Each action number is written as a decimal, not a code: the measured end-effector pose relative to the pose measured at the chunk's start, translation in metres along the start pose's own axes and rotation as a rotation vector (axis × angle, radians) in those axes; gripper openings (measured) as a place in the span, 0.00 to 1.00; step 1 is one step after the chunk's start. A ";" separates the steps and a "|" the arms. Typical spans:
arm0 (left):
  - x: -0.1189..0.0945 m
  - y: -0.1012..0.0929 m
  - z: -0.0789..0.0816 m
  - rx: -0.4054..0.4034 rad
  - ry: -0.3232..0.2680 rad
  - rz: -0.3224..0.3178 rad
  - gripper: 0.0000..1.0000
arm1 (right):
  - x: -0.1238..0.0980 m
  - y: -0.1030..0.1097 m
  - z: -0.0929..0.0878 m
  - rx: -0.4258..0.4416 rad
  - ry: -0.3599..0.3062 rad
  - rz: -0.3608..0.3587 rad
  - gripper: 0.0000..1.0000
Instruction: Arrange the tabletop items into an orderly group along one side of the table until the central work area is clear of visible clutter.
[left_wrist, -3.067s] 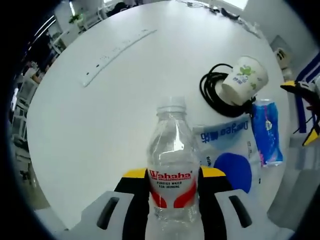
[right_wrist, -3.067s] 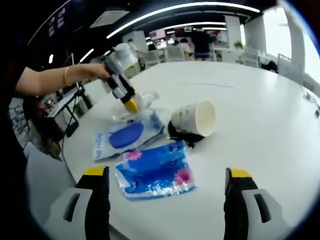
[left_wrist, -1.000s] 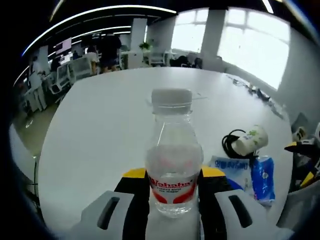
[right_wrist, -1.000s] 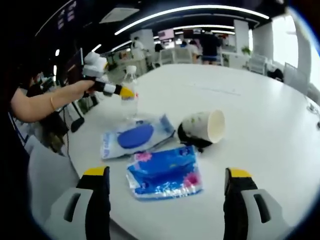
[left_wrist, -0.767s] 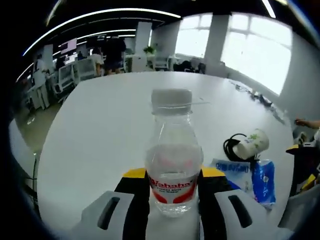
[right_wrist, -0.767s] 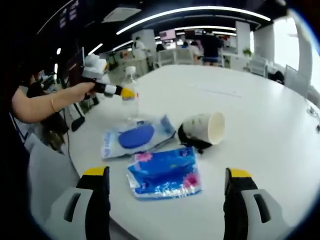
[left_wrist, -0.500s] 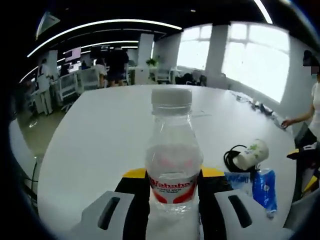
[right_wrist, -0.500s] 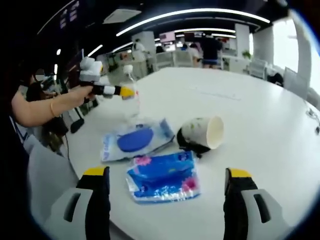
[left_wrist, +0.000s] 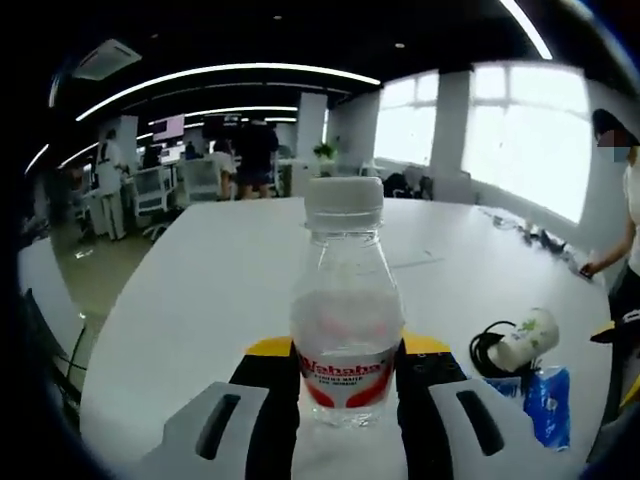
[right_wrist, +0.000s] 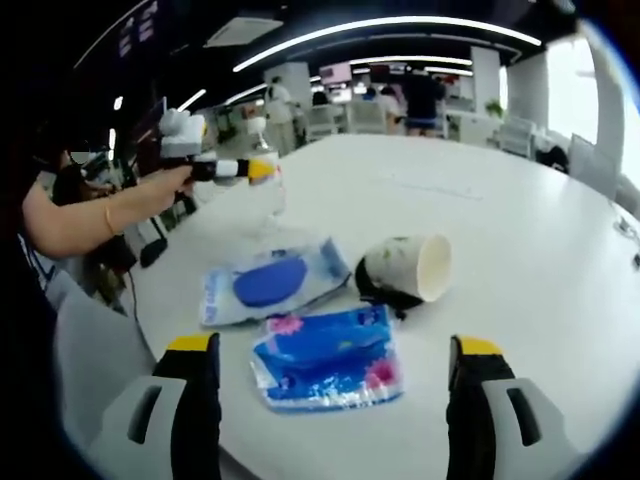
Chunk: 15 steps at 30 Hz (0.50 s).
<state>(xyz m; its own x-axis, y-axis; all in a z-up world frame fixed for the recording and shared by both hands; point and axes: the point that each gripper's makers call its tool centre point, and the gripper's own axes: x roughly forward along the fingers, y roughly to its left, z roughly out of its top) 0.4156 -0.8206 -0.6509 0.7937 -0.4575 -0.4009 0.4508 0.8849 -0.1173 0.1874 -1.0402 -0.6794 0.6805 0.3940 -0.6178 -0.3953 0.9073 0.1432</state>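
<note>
A clear water bottle with a white cap and a red label stands upright between the yellow-tipped jaws of my left gripper, which is shut on it. The right gripper view shows that left gripper holding the bottle at the table's left side, beyond a flat blue-and-white wipes pack. A blue tissue packet lies nearer. A paper cup lies on its side over a black cable coil. My right gripper hovers open over the near table edge.
The round white table stretches far behind the items. A long white strip lies near its middle. A grey chair stands at the near left edge. The cup and packet sit at the lower right of the left gripper view.
The left gripper has brought the bottle from tilted over the wipes pack to upright and raised it slightly. The right gripper has stayed open in place.
</note>
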 end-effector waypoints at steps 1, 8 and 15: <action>0.001 0.003 0.001 -0.002 -0.009 0.017 0.35 | 0.000 0.000 -0.001 0.000 0.002 0.000 0.92; 0.010 0.015 0.001 -0.004 -0.029 0.083 0.35 | 0.005 -0.003 -0.006 0.009 0.022 -0.001 0.92; 0.017 0.033 0.000 -0.018 -0.038 0.158 0.35 | 0.012 -0.010 -0.011 0.020 0.035 -0.014 0.92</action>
<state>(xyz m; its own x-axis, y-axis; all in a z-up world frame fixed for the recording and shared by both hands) 0.4436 -0.7995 -0.6611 0.8693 -0.3148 -0.3810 0.3115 0.9475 -0.0720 0.1927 -1.0461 -0.6968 0.6636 0.3761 -0.6466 -0.3733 0.9156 0.1495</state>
